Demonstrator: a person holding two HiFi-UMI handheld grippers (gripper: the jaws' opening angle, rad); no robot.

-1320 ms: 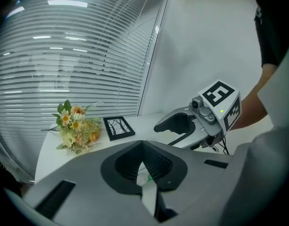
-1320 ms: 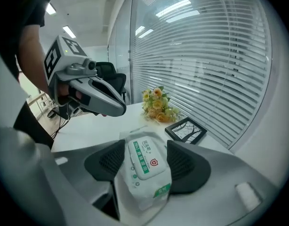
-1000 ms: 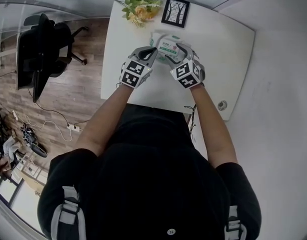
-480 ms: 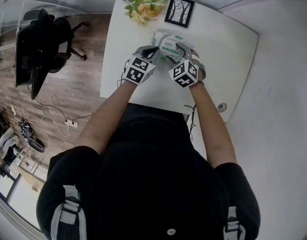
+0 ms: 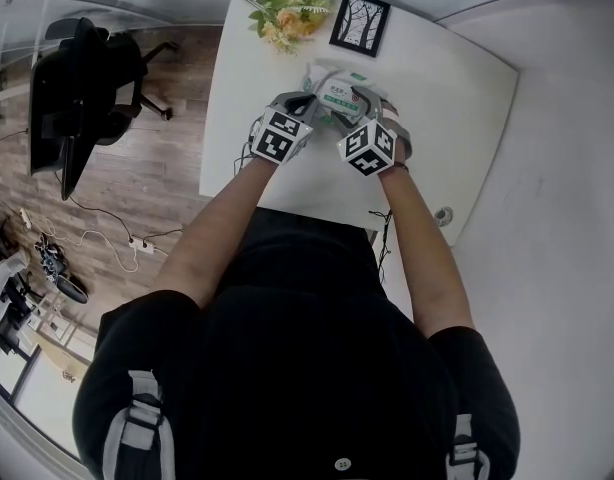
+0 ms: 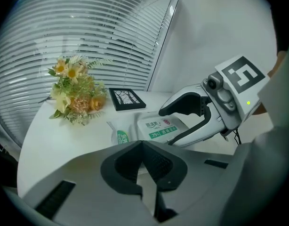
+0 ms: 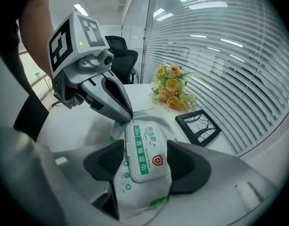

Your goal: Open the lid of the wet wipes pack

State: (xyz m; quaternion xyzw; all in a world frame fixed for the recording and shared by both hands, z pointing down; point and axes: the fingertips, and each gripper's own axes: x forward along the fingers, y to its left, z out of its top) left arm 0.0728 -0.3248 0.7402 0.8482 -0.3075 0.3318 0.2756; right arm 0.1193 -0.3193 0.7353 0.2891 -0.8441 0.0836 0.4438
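The wet wipes pack [image 7: 143, 160] is white and green with a flat white lid [image 7: 145, 152], and the lid lies closed. My right gripper [image 7: 144, 167] is shut on the pack, one dark pad on each long side. In the head view the pack [image 5: 338, 94] sits on the white table between both grippers. My left gripper [image 6: 144, 163] is shut with nothing between its pads, and its pointed tip [image 7: 122, 113] touches the pack's far left edge beside the lid. From the left gripper view, the pack [image 6: 159, 128] lies between the right gripper's fingers [image 6: 195, 132].
A flower bunch [image 5: 287, 12] and a small black picture frame [image 5: 354, 22] stand at the table's far edge behind the pack. The white table [image 5: 449, 98] has a cable hole [image 5: 444, 211] near its right front corner. A black office chair [image 5: 77, 78] stands on the floor to the left.
The left gripper has edged a little right, closer to the pack. The right gripper keeps its hold on the pack in about the same place.
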